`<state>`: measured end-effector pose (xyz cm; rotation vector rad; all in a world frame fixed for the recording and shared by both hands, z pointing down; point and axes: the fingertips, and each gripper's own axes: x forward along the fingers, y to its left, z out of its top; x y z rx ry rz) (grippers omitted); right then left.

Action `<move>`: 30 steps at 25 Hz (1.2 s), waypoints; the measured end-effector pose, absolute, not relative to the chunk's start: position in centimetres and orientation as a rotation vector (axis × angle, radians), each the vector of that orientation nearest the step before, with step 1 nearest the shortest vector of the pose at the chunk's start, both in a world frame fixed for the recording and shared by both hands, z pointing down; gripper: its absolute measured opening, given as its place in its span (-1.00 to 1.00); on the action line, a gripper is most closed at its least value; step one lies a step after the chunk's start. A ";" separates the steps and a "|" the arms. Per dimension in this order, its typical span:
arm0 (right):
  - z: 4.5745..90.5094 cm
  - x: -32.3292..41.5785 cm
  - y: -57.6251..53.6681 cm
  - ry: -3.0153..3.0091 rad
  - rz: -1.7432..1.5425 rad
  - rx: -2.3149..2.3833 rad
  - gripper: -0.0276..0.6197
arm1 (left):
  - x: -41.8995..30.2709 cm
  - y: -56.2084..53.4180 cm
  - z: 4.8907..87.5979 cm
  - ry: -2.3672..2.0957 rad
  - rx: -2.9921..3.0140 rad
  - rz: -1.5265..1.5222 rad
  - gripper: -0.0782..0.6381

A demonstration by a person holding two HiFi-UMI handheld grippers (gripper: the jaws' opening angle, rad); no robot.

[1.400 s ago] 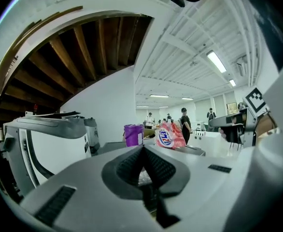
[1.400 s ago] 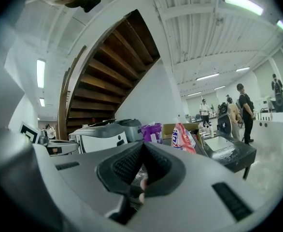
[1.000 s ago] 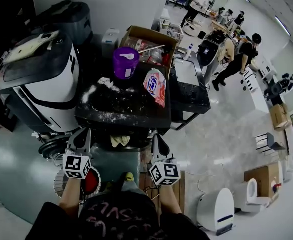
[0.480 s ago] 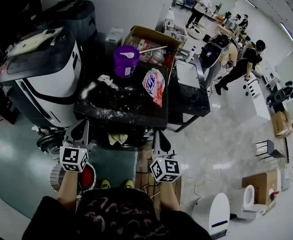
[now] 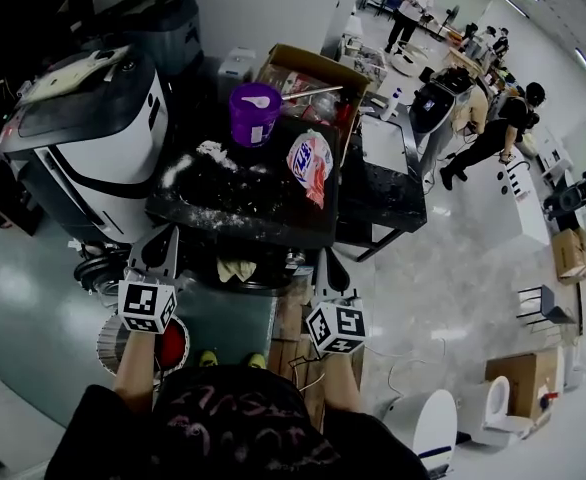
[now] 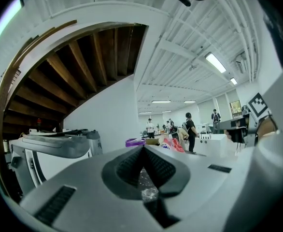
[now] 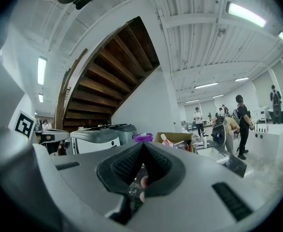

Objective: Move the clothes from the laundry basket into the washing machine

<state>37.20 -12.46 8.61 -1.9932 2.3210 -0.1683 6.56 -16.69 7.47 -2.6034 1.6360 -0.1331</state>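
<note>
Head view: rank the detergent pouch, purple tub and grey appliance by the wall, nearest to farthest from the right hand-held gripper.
1. Detergent pouch, on the tabletop, straight ahead.
2. Purple tub, table's far side, leftward.
3. Grey appliance, far left by the wall.

A black bench point(image 5: 291, 230) stood at the centre of the head view, with white powder point(image 5: 180, 176) scattered on its top toward 9 o'clock. A purple tub point(image 5: 254, 114) sat at the bench's 12 o'clock edge. A printed pouch point(image 5: 310, 166) lay on the top at 2 o'clock. An open cardboard box point(image 5: 313, 70) stood just beyond the tub, at 1 o'clock. Several people point(image 5: 495, 128) stood at 2 o'clock, well apart from the bench. A white floor unit point(image 5: 429, 420) and a cardboard carton point(image 5: 514, 376) occupied 4 to 5 o'clock. Both gripper views showed a wooden stair underside point(image 6: 83, 64) at 11 o'clock.
</note>
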 end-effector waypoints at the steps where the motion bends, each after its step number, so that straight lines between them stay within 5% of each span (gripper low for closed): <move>1: 8.6 37.2 -12.5 2.322 -0.165 -1.997 -0.91 | 6.5 -16.7 7.3 1.637 -2.599 -0.131 -0.76; 30: 7.7 34.2 -12.9 2.334 -0.134 -2.035 -0.91 | 3.5 -16.5 7.2 1.669 -2.597 -0.133 -0.76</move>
